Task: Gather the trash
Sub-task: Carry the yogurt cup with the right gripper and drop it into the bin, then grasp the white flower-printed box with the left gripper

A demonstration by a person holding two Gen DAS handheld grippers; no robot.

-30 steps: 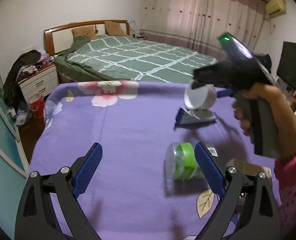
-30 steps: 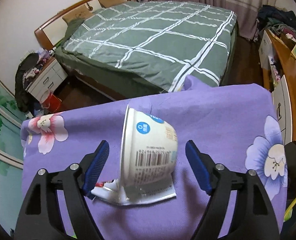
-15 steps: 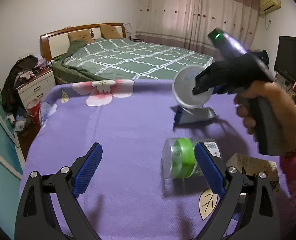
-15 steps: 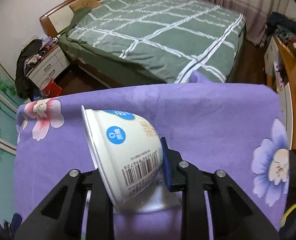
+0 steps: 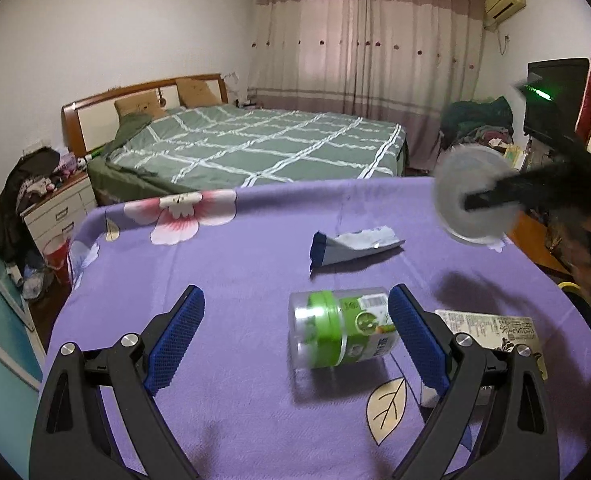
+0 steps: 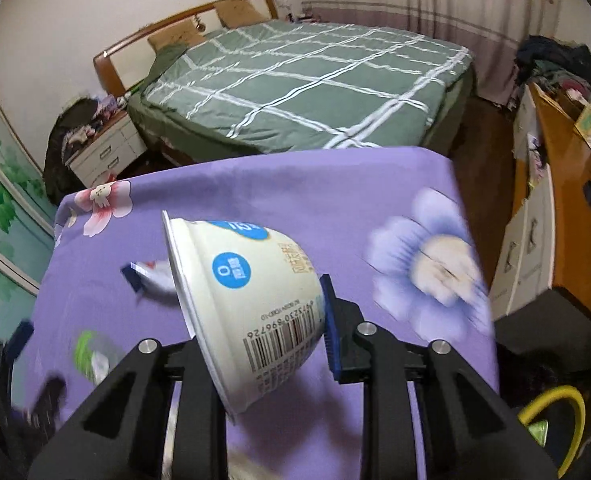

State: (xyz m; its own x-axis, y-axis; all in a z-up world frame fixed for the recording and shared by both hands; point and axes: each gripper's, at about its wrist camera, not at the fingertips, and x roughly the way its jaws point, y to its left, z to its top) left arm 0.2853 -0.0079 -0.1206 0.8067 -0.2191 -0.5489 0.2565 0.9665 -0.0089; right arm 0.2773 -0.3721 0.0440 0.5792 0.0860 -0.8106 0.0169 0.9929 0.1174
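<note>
Above the purple tablecloth, the right gripper clamps a white cup; the left gripper gapes beside a green-lidded jar.

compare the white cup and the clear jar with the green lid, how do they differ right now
The white cup is opaque with a barcode; the clear jar is see-through with a green lid. The cup is clamped in the right gripper, off the cloth; the jar lies on its side on the purple tablecloth, ungripped, near the open left gripper. Both are tipped sideways.
</note>
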